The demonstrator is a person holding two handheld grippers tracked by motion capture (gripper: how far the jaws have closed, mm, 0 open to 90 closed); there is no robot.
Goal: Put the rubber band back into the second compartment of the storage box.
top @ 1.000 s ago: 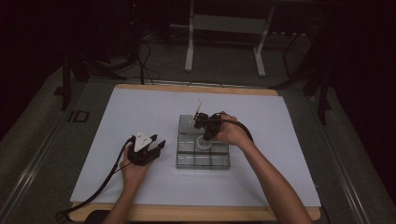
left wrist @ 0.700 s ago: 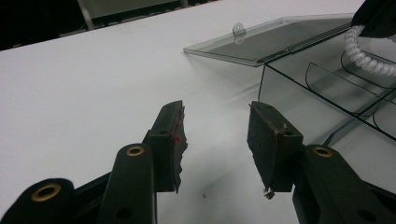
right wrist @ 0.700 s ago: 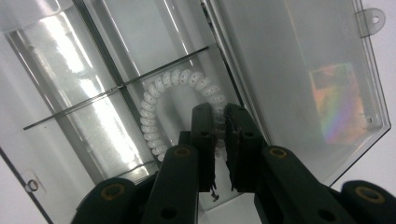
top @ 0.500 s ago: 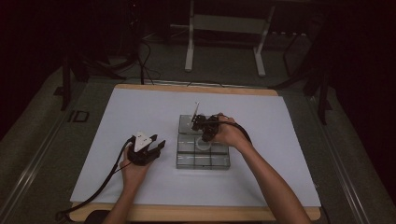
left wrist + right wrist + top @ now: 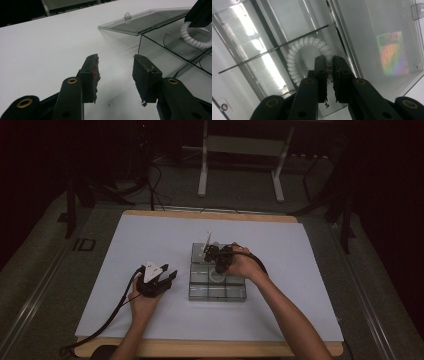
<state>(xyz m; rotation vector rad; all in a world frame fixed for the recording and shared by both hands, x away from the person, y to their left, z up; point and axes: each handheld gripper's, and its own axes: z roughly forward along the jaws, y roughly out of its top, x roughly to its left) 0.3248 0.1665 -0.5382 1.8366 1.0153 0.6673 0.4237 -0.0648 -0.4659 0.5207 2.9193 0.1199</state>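
A clear plastic box point(image 5: 192, 295) with several compartments lies at the middle of the white table, its lid point(image 5: 207, 242) swung open at the far side. My right gripper point(image 5: 218, 266) points down into a middle compartment, shut on a white coiled ring point(image 5: 218, 277). In the right gripper view the jaws point(image 5: 329, 60) pinch the ring point(image 5: 294, 57) at one side, and the rest of the loop hangs over the box's dividers. My left gripper point(image 5: 170, 276) rests open on the table left of the box. Nothing is between its pads point(image 5: 92, 75). The ring point(image 5: 193, 40) shows beyond it.
The white table sheet point(image 5: 150, 235) stretches bare to the left and far side of the box. The open lid point(image 5: 140, 22) lies tilted just beyond the box wall point(image 5: 162, 50). Dark floor, cables and a metal stand point(image 5: 202, 170) lie behind the table.
The right hand has edged slightly leftward over the box with the ring still in its jaws. The left gripper has stayed put.
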